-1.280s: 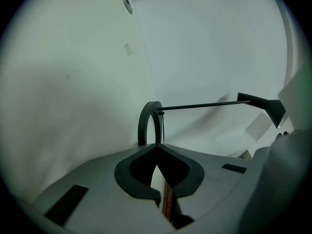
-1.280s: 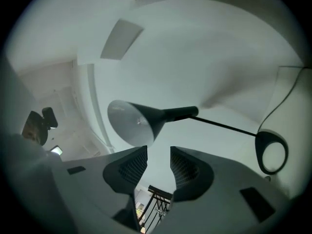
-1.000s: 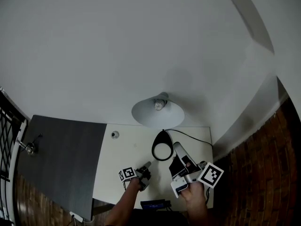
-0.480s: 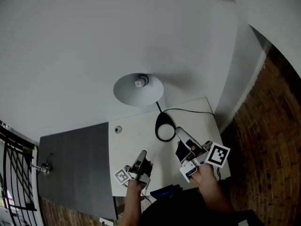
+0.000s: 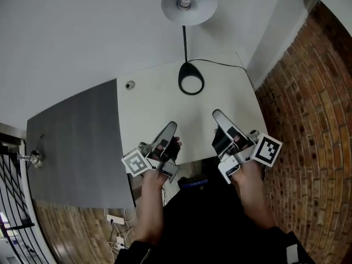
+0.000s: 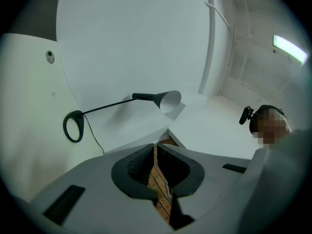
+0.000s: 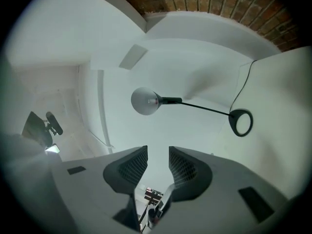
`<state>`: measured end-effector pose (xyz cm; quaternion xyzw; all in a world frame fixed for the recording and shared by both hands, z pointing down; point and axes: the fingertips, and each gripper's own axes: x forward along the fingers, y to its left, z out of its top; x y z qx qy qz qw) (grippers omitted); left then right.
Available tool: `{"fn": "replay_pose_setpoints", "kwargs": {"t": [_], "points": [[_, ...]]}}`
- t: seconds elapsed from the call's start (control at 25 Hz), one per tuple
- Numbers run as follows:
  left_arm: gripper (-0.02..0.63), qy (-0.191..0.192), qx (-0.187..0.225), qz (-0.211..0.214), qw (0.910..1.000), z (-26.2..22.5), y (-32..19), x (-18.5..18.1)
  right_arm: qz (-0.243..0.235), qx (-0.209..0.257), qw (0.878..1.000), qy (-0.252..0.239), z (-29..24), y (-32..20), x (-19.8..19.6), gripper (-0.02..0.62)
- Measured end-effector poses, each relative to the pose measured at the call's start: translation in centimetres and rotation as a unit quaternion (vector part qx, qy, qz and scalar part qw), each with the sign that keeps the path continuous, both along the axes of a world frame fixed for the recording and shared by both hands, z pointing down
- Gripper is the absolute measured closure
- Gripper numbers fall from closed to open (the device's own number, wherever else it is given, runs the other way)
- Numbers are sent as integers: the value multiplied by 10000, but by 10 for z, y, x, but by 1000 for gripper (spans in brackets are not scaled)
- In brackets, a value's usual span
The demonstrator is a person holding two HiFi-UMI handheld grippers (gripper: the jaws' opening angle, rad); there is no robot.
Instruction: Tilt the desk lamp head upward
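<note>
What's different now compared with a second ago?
Mostly the view: the head camera tipped down, so the lamp head slid to the top of the picture. The right gripper seems to have drawn back a little from the ring base. Nothing was gripped or released. The lamp head stays untouched, and the left gripper stays over the table's near edge.

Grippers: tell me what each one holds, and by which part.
Nothing is held. On the left gripper the jaws are nearly together with nothing between them; on the right gripper they stand apart, empty. Neither touches the desk lamp.
</note>
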<state>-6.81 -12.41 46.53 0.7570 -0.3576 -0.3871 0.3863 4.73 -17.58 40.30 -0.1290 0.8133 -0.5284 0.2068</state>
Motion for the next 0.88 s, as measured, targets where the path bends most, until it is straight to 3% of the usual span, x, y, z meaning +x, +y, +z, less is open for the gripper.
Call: {"fn": "replay_pose_setpoints", "kwargs": {"t": [0.2, 0.72, 0.88], "points": [[592, 380, 190, 342, 9985, -12, 41, 18, 278, -220, 9987, 380, 11, 48, 16, 453], [592, -181, 622, 482, 9967, -61, 69, 35, 81, 220, 9996, 124, -22, 82, 9, 453], [592, -142, 608, 609, 9962, -67, 68, 56, 95, 261, 9996, 35, -23, 83, 24, 453]]}}
